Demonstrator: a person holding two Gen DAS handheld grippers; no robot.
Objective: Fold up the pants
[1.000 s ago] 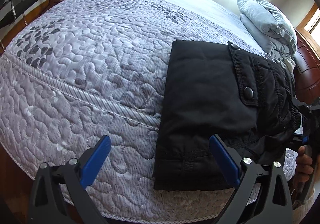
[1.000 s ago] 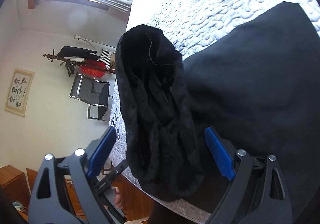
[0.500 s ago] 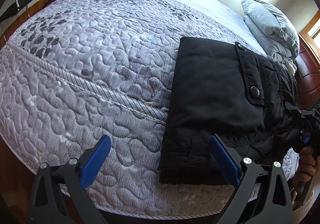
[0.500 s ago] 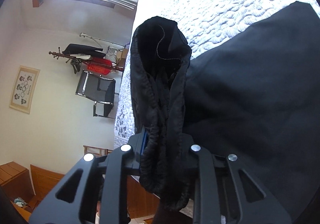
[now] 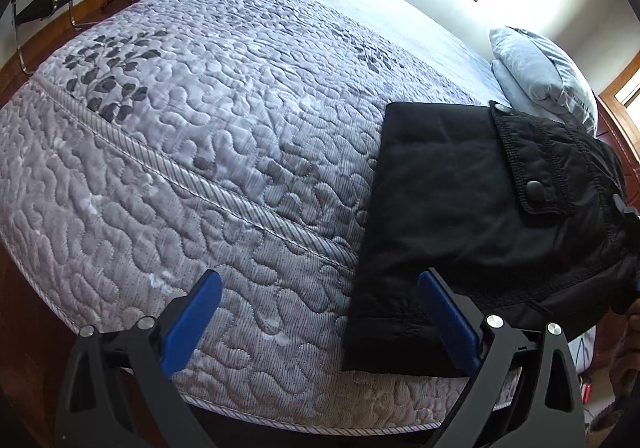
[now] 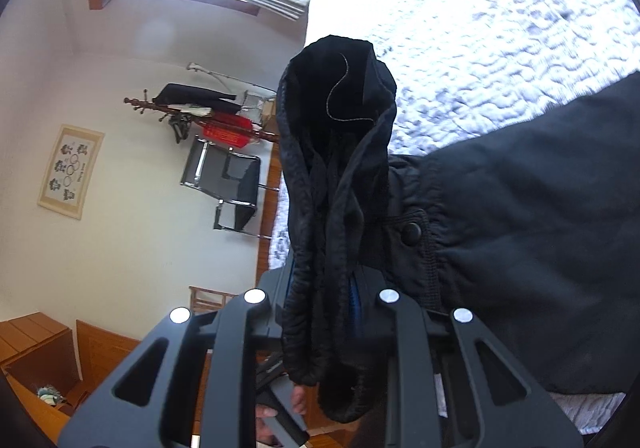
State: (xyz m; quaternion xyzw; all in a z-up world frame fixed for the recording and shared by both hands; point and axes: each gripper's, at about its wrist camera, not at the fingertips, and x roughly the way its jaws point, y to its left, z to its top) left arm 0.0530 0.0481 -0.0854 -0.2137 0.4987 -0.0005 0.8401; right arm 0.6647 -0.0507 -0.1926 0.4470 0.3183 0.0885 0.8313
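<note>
The black pants (image 5: pixel 452 204) lie partly folded on the quilted bed (image 5: pixel 208 152), near its front right edge, with a snap pocket flap (image 5: pixel 528 172) on top. My left gripper (image 5: pixel 320 316) is open and empty, hovering over the bed edge just left of the pants' lower corner. My right gripper (image 6: pixel 322 288) is shut on the bunched waistband end of the pants (image 6: pixel 332 176) and holds it lifted above the bed. The right gripper also shows at the far right edge of the left wrist view (image 5: pixel 630 248).
Pale blue pillows (image 5: pixel 540 72) lie at the bed's head. A black chair (image 6: pixel 228 184) and a coat rack (image 6: pixel 208 120) stand by the wall beyond the bed's foot. Wooden floor lies around the bed.
My right gripper closed on the bunched waistband end and has lifted it. My left gripper stayed open and drew back a little from the pants.
</note>
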